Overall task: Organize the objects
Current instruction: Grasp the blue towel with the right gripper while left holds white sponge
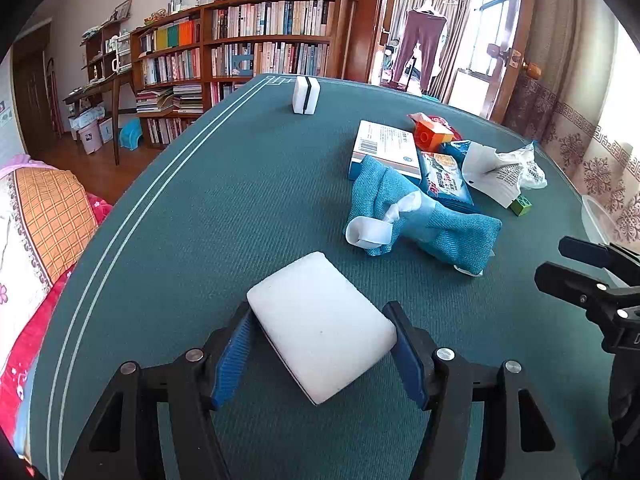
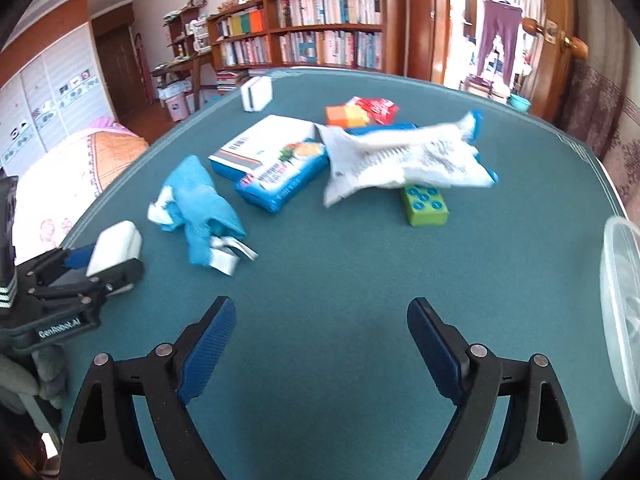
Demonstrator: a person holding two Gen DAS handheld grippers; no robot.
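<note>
White rectangular foam sponge sits clamped in the left hand-held gripper above the green felt tabletop, its underside hidden, while the right hand-held gripper gapes empty.

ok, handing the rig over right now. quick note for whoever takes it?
Left tool: shut on the white sponge, just above the table.
Right tool: open, holding nothing.
Pile mid-table: blue cloth pouch, box, blue snack pack, white crumpled bag, green block, orange block, red packet.
Second sponge stands at the far edge; clear container at right.
Done: one sponge picked. Left: sort the rest.
</note>
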